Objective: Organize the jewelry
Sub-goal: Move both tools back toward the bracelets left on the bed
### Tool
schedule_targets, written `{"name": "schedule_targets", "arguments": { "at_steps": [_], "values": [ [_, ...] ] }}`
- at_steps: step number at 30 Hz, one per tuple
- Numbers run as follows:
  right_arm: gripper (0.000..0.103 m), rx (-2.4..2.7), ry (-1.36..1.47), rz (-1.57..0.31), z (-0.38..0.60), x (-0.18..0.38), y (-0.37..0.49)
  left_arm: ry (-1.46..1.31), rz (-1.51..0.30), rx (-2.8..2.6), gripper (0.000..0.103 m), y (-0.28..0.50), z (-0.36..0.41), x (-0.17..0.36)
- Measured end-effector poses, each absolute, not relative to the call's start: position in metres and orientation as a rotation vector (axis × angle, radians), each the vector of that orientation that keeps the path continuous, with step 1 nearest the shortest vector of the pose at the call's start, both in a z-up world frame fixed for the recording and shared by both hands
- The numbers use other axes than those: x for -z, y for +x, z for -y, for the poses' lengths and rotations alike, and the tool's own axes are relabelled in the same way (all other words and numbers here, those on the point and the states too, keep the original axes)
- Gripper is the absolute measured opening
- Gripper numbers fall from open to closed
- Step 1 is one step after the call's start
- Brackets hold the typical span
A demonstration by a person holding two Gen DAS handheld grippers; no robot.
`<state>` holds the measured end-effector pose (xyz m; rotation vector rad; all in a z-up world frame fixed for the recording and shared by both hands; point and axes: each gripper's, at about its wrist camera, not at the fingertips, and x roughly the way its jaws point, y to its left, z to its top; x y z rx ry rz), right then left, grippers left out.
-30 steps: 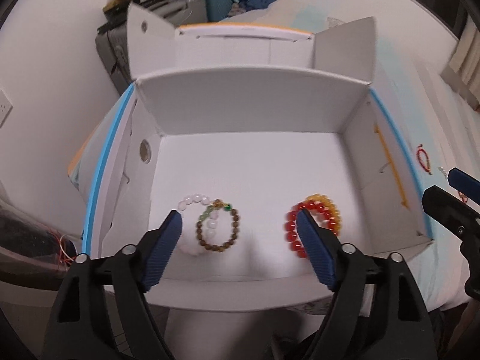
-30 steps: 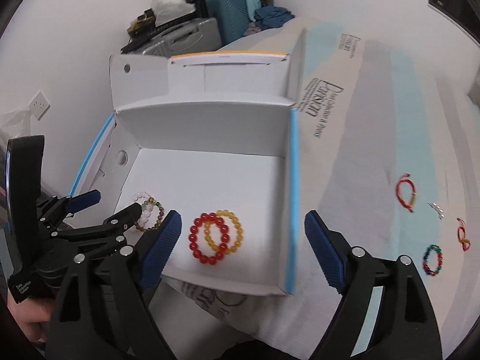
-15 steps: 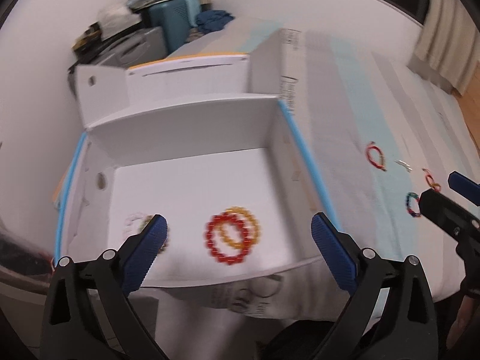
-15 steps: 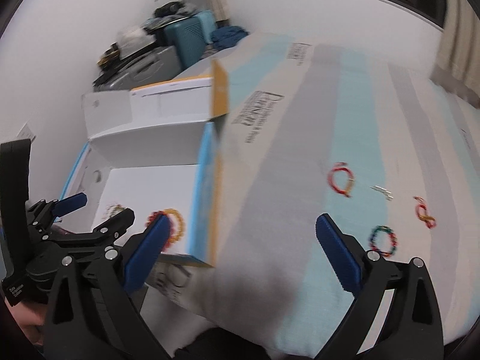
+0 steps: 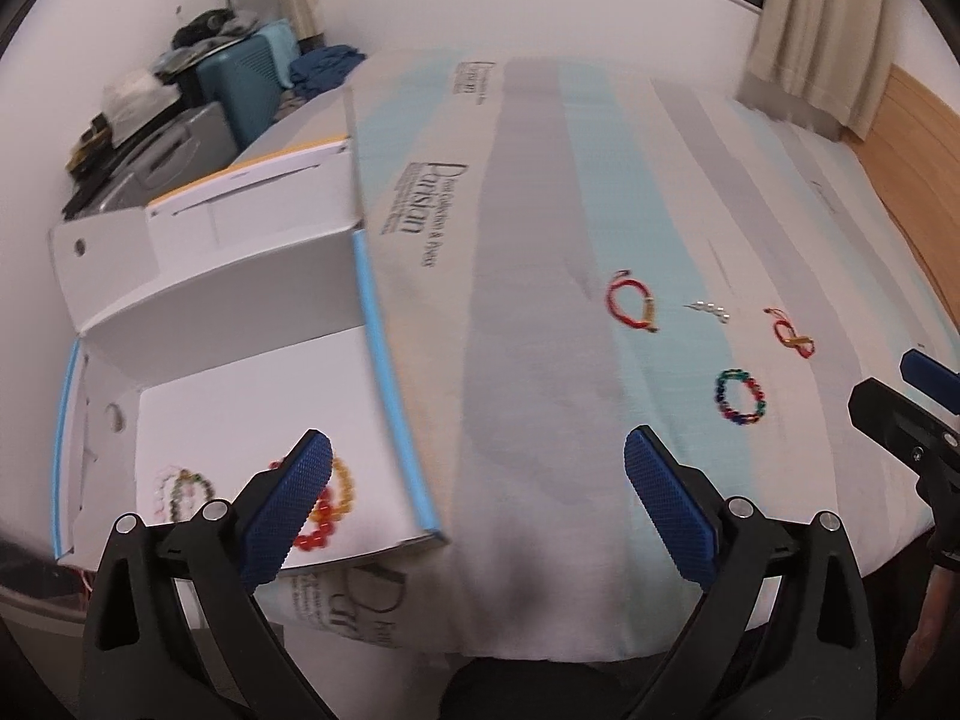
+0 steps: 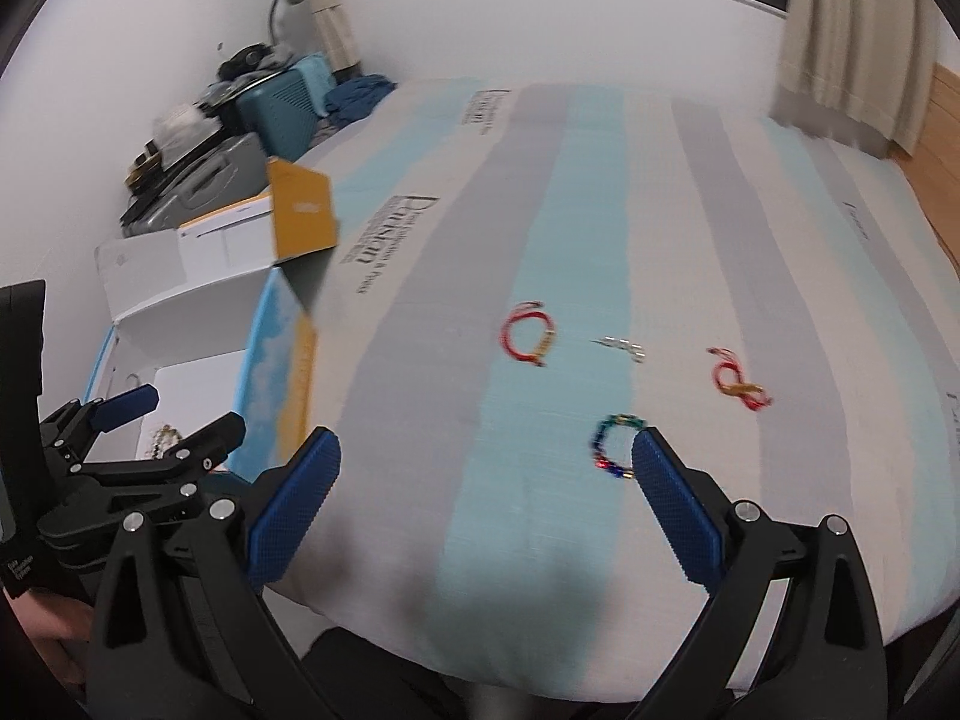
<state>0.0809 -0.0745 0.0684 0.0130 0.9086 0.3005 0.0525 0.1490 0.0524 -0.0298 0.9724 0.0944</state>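
Over the bed (image 6: 540,210) | your left gripper (image 5: 474,501) and right gripper (image 6: 480,501) fingers apart, empty | multicolour bracelet (image 6: 612,447) just beyond right fingers

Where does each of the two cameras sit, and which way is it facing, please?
Left wrist view: on the left gripper, looking down over the bed edge, the open white box at left; both fingers wide apart, the right gripper tips at the right edge.
Right wrist view: on the right gripper, angled down at the striped bed; its open fingers frame the multicoloured bracelet, with the left gripper and a hand at lower left.
Shared: box, red cord bracelet, multicoloured bracelet.
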Motion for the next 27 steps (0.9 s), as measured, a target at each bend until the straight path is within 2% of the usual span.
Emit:
{"name": "schedule_targets", "arguments": {
  "at_steps": [14,27],
  "values": [
    [0.094,-0.206,0.057,-0.94,0.149,-0.042,0.093,0.009,-1.001,-0.02,0.096,0.093,-0.088,-0.033],
    [0.094,-0.143,0.058,-1.073,0.181,0.044,0.148,0.045,-1.043,0.03,0.096,0.192,-0.055,0.029]
  ]
}}
